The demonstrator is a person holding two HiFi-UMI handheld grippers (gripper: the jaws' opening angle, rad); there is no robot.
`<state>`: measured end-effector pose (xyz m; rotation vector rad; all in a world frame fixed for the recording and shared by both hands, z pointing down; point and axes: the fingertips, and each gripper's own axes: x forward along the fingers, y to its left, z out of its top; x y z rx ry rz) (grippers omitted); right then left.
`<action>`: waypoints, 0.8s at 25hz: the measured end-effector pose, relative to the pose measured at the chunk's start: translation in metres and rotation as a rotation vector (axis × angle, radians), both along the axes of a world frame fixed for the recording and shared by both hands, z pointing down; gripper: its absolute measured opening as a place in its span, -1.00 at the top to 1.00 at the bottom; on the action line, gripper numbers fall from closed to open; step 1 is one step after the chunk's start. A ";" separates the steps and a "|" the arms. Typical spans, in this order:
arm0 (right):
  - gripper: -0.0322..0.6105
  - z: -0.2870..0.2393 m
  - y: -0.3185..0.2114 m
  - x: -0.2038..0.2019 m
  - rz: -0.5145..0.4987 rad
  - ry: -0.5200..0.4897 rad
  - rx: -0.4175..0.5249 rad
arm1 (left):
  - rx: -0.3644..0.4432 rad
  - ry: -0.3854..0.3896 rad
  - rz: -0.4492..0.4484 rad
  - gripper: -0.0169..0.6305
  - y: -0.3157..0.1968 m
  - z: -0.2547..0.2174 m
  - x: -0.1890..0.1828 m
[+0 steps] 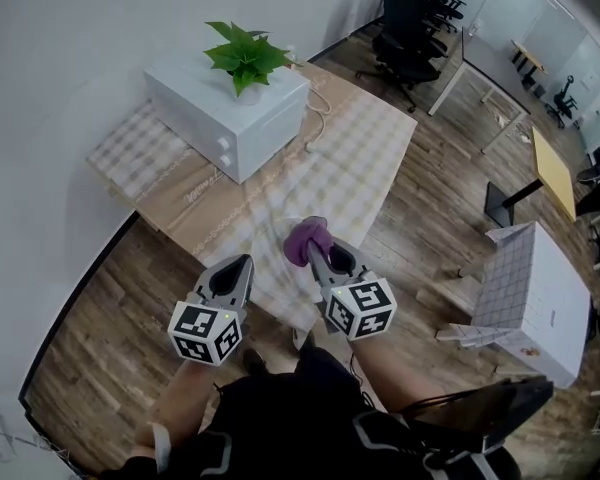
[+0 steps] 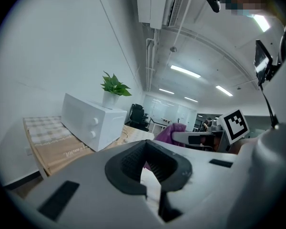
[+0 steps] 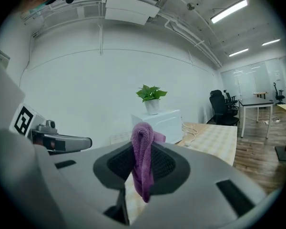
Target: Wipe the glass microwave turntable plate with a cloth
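My right gripper [image 1: 315, 252] is shut on a purple cloth [image 1: 305, 240], which bunches up above its jaws and hangs a little below them [image 3: 143, 151]. It hovers over the near end of the checked tablecloth on the table [image 1: 365, 163]. To its left, my left gripper [image 1: 242, 262] is shut with nothing in it, held just off the table's near corner. A white microwave [image 1: 230, 108] stands at the far left of the table with its door closed. No glass turntable plate shows in any view.
A potted green plant [image 1: 245, 56] sits on top of the microwave, and a white cable [image 1: 320, 108] runs beside it. A white gridded box [image 1: 535, 288] stands on the wooden floor at the right. Office chairs [image 1: 410, 18] stand beyond the table. A wall runs along the left.
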<state>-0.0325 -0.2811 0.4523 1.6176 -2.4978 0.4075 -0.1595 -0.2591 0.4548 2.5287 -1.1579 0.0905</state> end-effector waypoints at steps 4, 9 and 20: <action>0.67 0.016 -0.020 -0.005 -0.044 0.014 -0.023 | -0.010 -0.024 -0.039 0.93 -0.015 0.009 0.003; 0.67 0.044 -0.047 -0.012 -0.112 0.046 -0.046 | -0.017 -0.079 -0.066 0.93 -0.034 0.026 0.008; 0.67 0.120 -0.092 -0.036 -0.268 0.165 -0.134 | -0.099 -0.094 -0.166 0.93 -0.058 0.064 0.011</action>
